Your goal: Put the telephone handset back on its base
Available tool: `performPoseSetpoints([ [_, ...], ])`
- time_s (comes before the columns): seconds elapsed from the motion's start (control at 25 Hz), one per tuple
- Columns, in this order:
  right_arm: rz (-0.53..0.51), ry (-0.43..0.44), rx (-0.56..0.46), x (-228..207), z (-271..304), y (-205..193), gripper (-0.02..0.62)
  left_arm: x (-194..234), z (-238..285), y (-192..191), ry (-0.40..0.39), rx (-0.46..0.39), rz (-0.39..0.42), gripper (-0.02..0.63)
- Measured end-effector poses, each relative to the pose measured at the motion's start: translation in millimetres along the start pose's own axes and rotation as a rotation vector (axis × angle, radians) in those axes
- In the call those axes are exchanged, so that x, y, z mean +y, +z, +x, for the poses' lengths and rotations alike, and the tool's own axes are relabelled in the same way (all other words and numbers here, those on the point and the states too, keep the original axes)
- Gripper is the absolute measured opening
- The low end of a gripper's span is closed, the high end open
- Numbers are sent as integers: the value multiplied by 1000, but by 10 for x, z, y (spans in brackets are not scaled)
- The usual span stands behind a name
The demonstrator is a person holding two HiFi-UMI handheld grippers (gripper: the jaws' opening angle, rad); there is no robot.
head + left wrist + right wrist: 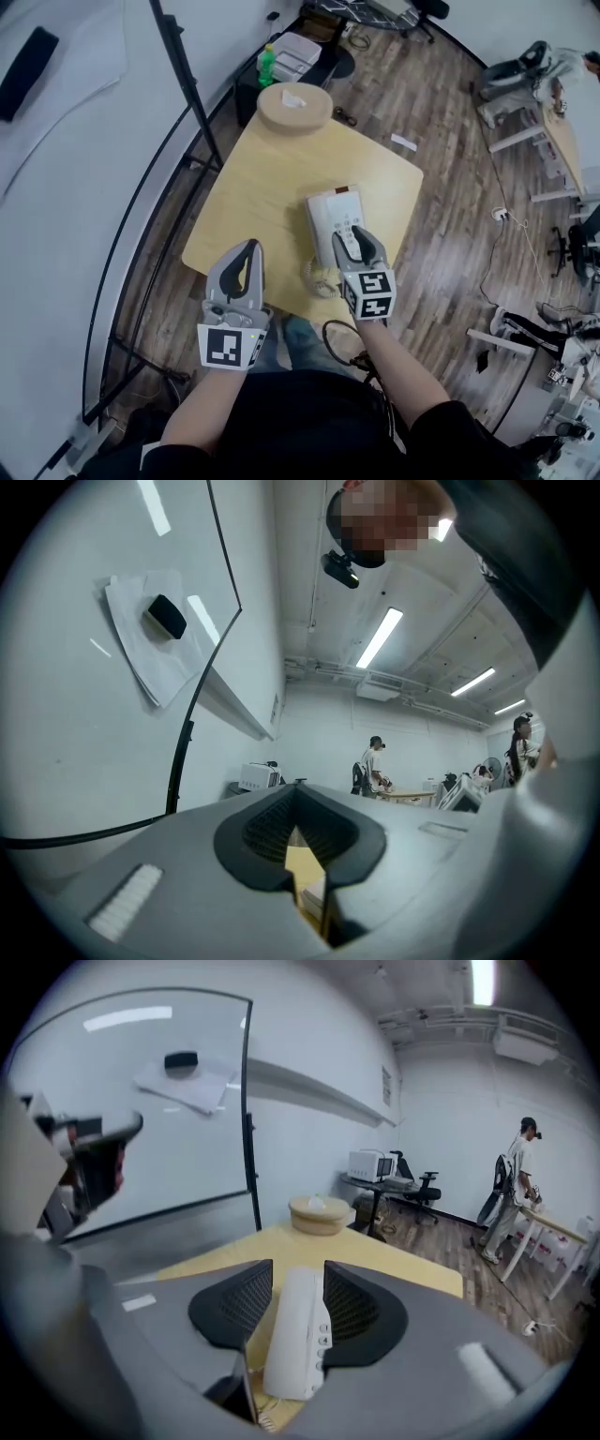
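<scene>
The white telephone base (330, 208) sits on the light wooden table (272, 178), toward its near right side. The white handset (298, 1344) stands between the jaws of my right gripper (298, 1283), its buttons facing right. It rests against the right pad, and a strip of table shows between it and the left pad. In the head view my right gripper (360, 242) hangs over the near end of the base, with the coiled cord (319, 276) beside it. My left gripper (247, 251) hovers at the table's near edge, jaws together and nothing in them.
A round wooden tissue holder (293, 105) stands at the table's far corner. A whiteboard on a black stand (192, 103) runs along the left. A side table behind holds a green bottle (267, 66). Two people (373, 766) stand at far desks.
</scene>
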State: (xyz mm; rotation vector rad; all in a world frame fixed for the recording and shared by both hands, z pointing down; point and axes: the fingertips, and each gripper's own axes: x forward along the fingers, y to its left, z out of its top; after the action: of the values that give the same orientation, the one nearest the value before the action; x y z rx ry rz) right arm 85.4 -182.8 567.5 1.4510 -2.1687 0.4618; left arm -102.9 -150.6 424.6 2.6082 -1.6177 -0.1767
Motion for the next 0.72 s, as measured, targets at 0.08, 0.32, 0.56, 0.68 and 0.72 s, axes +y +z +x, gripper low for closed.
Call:
performPoseSetpoints([
  [0.08, 7, 33, -90, -48, -338, 311, 172, -13, -1, 126, -8, -16, 1, -2],
  [0.32, -94, 43, -323, -77, -1301, 1093, 143, -162, 71, 652, -43, -85, 65, -2],
  [0.56, -146, -120, -461, -149, -1915, 1534, 9, -347, 89, 1010, -76, -87, 127, -2],
  [0.68, -136, -138, -514, -151, -2026, 1584, 8, -452, 97, 1153, -116, -122, 149, -2],
  [0.72, -131, -139, -516, -166, -2040, 1585, 8, -487, 110, 1218, -123, -134, 153, -2],
])
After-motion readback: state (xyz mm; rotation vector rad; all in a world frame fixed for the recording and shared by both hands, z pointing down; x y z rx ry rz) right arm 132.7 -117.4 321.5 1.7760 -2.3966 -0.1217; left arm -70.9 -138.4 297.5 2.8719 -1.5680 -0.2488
